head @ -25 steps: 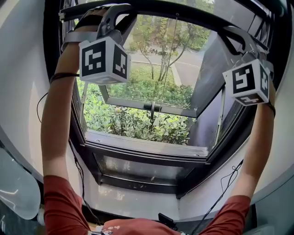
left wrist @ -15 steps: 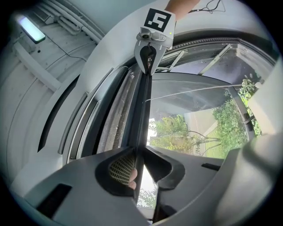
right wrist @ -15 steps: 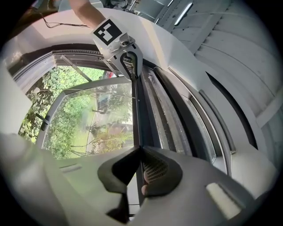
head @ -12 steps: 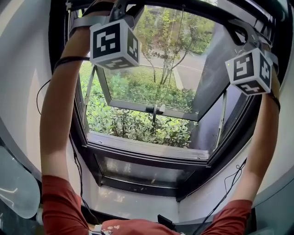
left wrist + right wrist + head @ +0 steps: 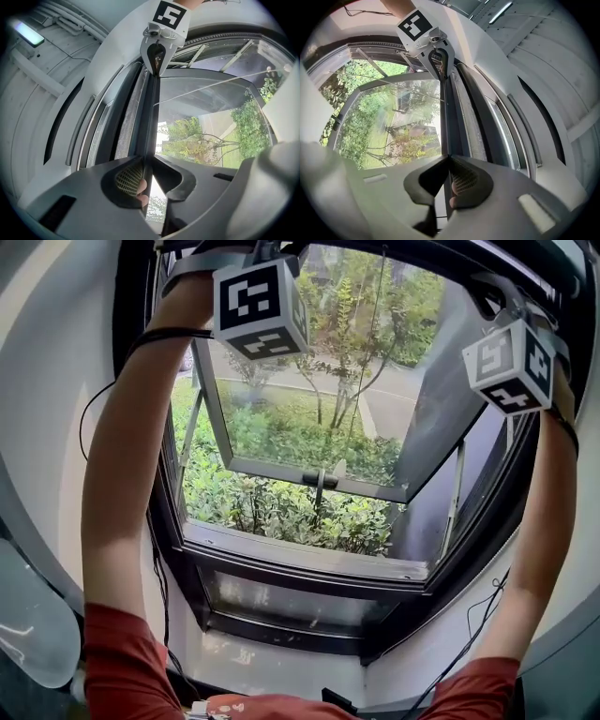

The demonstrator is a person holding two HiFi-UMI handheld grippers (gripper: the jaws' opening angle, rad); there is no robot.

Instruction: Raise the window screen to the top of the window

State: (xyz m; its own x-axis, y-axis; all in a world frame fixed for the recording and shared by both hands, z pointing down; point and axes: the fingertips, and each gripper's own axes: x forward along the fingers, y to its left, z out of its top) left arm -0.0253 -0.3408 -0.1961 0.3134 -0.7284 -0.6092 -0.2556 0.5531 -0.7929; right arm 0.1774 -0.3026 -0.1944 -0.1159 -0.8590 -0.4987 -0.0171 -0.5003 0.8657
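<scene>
Now both the left gripper [image 5: 145, 177] and right gripper [image 5: 448, 176], its fingers just tightened, pinch the screen bar [image 5: 151, 112] mid-lift; next, an even push to the window [image 5: 281, 568] top.

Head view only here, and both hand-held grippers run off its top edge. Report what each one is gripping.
Observer: The left hand-held gripper is shut on the screen's dark bar.
Operator: Now the right one.
Observer: The right hand-held gripper has just been closing its jaws; the same bar is pinched between them.
Operator: Say how the bar lies.
Observer: It runs straight from one hand-held gripper to the other, with the window frame close alongside.
</scene>
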